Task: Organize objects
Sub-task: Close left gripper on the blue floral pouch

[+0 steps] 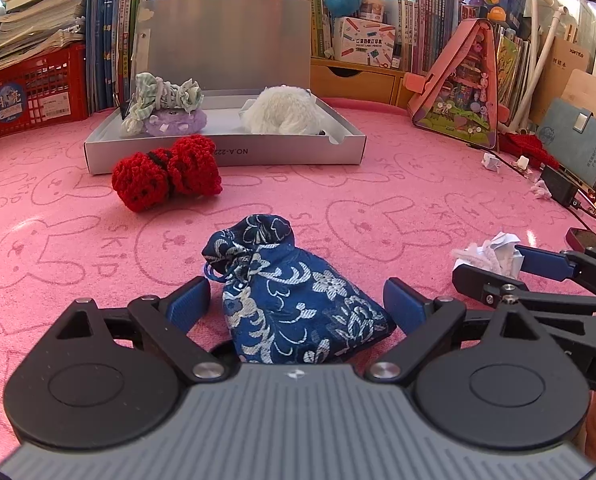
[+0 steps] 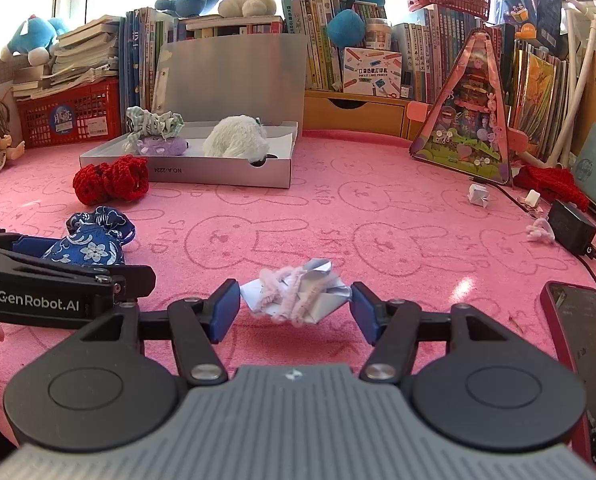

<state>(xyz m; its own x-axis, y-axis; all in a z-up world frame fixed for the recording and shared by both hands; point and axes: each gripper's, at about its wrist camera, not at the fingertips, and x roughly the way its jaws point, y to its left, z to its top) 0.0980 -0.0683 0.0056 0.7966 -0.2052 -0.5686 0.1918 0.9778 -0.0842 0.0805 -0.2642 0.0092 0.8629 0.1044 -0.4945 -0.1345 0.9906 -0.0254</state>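
Left claw [image 1: 296, 303] spread wide around a blue brocade drawstring pouch [image 1: 298, 300] with white floral pattern, lying on the pink bunny-print bench [image 1: 377, 200]; pads not touching it. Right claw [image 2: 296, 308] half-spread around a crumpled white paper wad [image 2: 298, 294] wrapped in pink pipe cleaner, pads just beside it. Far left: red crochet bow [image 1: 166, 172] near the open grey box [image 1: 226, 156].

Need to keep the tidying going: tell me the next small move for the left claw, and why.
Probably close the left claw on the blue floral pouch. The pouch already lies on the pink cloth between its open fingers, neither pad pressing it, and the open grey box beyond already holds other soft items.
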